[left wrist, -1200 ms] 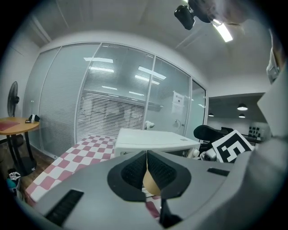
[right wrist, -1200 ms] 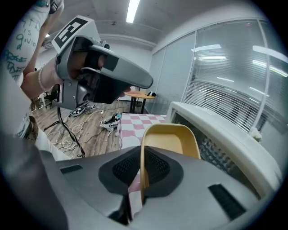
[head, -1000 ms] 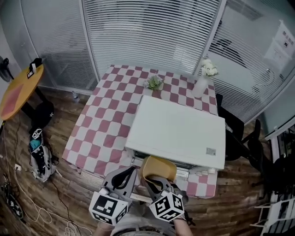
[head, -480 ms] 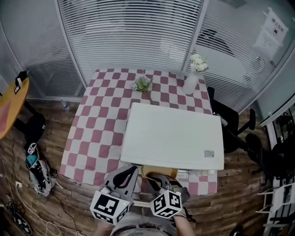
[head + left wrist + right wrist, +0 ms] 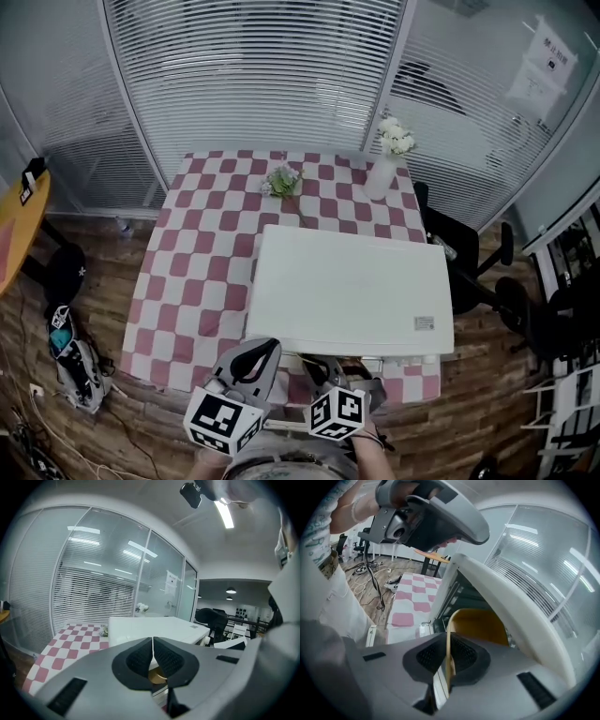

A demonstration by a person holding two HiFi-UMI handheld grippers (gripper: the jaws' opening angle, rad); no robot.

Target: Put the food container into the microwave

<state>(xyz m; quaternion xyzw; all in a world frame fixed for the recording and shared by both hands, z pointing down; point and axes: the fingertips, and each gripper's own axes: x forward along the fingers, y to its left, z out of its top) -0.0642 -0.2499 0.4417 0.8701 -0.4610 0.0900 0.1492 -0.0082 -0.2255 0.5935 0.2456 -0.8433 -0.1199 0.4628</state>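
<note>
At the microwave's [image 5: 347,286] open front, the right gripper [image 5: 447,656] had its jaws clamped on the rim of the yellow food container [image 5: 480,625], which sat at the cavity's mouth. Keeping it level and under the upper edge seemed wise. The left gripper's [image 5: 153,656] jaws were closed on nothing. A flower vase [image 5: 380,173] stood on the checkered counter [image 5: 202,253] behind, well clear.

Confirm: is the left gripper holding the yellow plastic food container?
No, the jaws of the left gripper meet with nothing between them; the right gripper pinches the yellow plastic food container by its rim.
</note>
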